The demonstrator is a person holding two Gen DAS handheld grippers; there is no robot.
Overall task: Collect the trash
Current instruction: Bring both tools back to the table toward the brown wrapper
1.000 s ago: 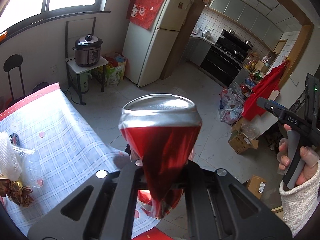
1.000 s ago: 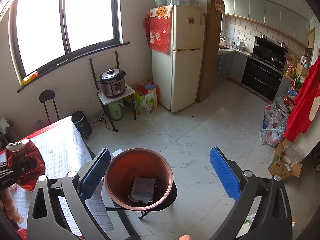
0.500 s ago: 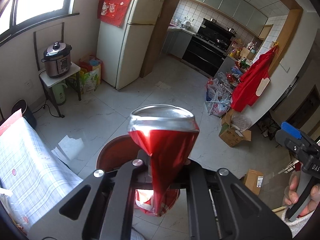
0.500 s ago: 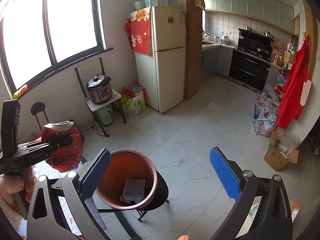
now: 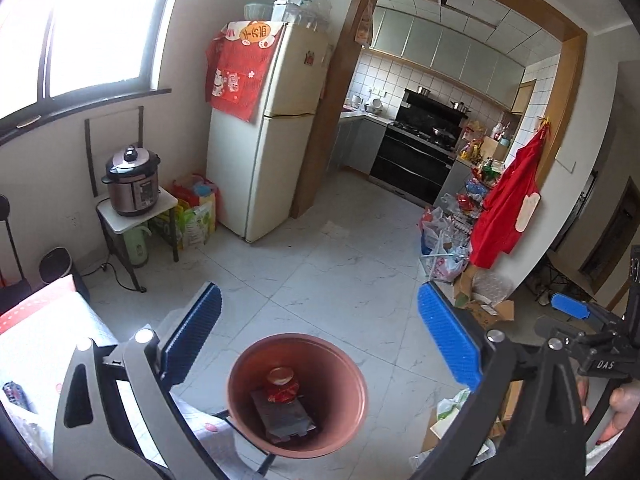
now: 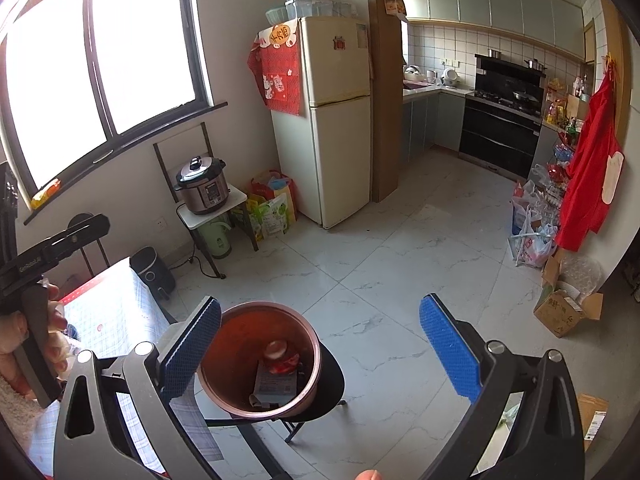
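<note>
A crushed red can point(image 5: 281, 385) lies inside the brown round bin point(image 5: 352, 408), on top of a grey flat packet point(image 5: 282, 416). The bin stands on a black stool. My left gripper point(image 5: 320, 340) is open and empty, its blue pads wide apart above the bin. In the right wrist view the same can point(image 6: 279, 357) lies in the bin point(image 6: 224, 380). My right gripper point(image 6: 318, 344) is open and empty, above and beside the bin. The right gripper also shows at the left wrist view's right edge point(image 5: 576, 312).
A table with a checked cloth point(image 6: 108, 312) stands left of the bin, with wrappers at its near edge point(image 5: 16, 396). A fridge point(image 6: 336, 120), a pressure cooker on a small stand point(image 6: 202, 186), cardboard boxes point(image 6: 568, 312) and bags line the tiled floor's edges.
My left gripper swung from the table to above the bin, opened and let go of the crushed can, which now lies in the bin. The right gripper stayed open nearby.
</note>
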